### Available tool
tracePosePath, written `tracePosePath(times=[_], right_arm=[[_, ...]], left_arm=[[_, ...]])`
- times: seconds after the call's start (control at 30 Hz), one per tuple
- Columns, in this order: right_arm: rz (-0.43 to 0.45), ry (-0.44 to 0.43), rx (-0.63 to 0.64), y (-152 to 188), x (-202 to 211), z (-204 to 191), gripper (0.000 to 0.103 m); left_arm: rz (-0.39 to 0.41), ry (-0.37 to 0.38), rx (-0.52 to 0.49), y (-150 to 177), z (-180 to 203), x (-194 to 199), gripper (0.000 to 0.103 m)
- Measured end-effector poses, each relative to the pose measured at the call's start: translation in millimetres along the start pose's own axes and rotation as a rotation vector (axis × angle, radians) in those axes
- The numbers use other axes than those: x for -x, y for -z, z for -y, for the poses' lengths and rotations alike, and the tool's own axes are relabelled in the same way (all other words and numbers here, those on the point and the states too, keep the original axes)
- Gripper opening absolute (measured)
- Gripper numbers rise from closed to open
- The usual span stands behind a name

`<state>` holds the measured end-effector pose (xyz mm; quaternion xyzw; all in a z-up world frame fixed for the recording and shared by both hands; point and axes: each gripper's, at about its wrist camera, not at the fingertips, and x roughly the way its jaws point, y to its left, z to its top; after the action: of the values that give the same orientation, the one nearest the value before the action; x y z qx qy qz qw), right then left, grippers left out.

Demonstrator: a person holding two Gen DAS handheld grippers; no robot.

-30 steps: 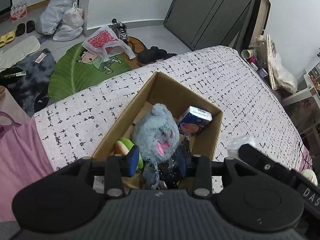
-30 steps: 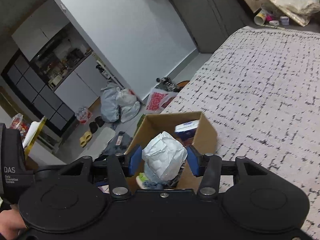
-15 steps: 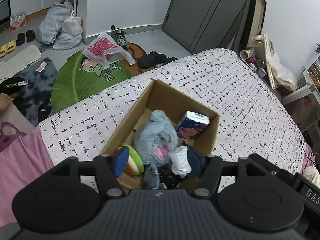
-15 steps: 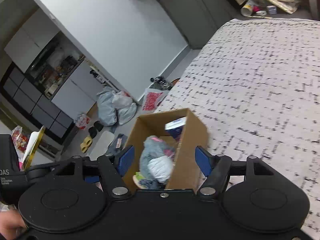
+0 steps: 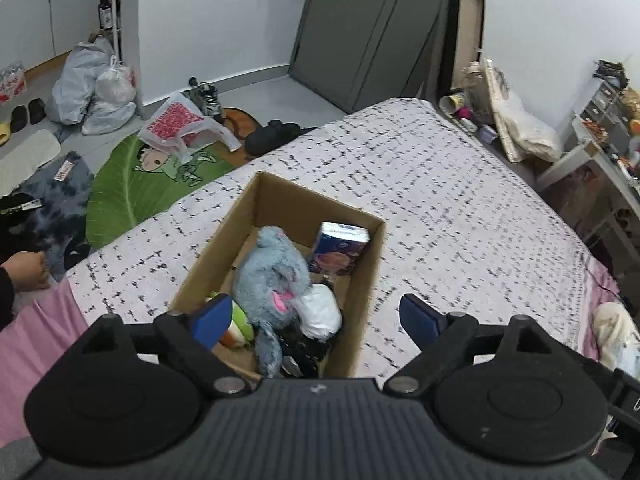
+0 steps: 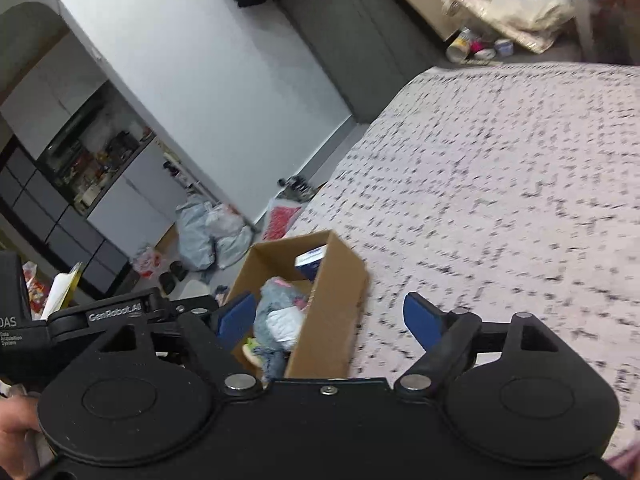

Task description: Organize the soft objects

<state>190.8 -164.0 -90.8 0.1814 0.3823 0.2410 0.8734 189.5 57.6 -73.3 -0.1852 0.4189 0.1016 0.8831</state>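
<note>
A cardboard box [image 5: 362, 264] [image 6: 340, 300] sits on the bed near its foot end. Inside lie a grey-blue plush toy [image 5: 276, 276] [image 6: 276, 296], a white soft bundle [image 5: 320, 312] [image 6: 284, 326], a green and orange soft toy [image 5: 238, 326], dark fabric [image 5: 304, 346] and a blue carton [image 5: 340, 248] [image 6: 310, 260]. My left gripper [image 5: 316, 318] hovers above the box's near end, jaws opening, nothing between the pads. My right gripper [image 6: 330, 322] hangs over the box's right wall, jaws also opening and holding nothing.
The bed cover [image 5: 460, 208] is white with black dashes. A person's hand [image 5: 24, 272] shows at the left edge. On the floor lie a green leaf rug [image 5: 132, 184], plastic bags [image 5: 92, 88] and slippers [image 5: 272, 136]. Clutter lines the wall at the right [image 5: 516, 128].
Both grippers opened and pulled up and back from the box. The left let go of the grey plush; the right dropped the white bundle into the box beside it.
</note>
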Motion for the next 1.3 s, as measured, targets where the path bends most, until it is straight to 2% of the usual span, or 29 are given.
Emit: tracePosePath(times=[0.07, 0.2, 0.27, 0.3, 0.53, 0.9, 1.3], right_arm=[[0.020, 0.019, -0.016, 0, 10, 2, 0.090], [0.058, 0.045, -0.032, 4, 29, 3, 0.093], [0.075, 0.049, -0.036, 7, 38, 0, 0.102], [0.090, 0.054, -0.031, 9, 44, -3, 0.102], [0.138, 0.105, -0.033, 21, 71, -13, 0.103], [0.153, 0.140, 0.005, 39, 105, -29, 0.103], [0.135, 0.162, 0.052, 54, 129, -53, 0.103]], left_arm=[[0.006, 0.012, -0.004, 3, 3, 6, 0.090], [0.020, 0.030, -0.024, 8, 9, 19, 0.091], [0.023, 0.043, -0.030, 10, 11, 25, 0.091], [0.026, 0.048, -0.032, 11, 11, 28, 0.091], [0.050, 0.070, -0.058, 23, 13, 51, 0.091], [0.095, 0.082, -0.092, 44, 9, 84, 0.102], [0.114, 0.095, -0.131, 56, 4, 119, 0.102]])
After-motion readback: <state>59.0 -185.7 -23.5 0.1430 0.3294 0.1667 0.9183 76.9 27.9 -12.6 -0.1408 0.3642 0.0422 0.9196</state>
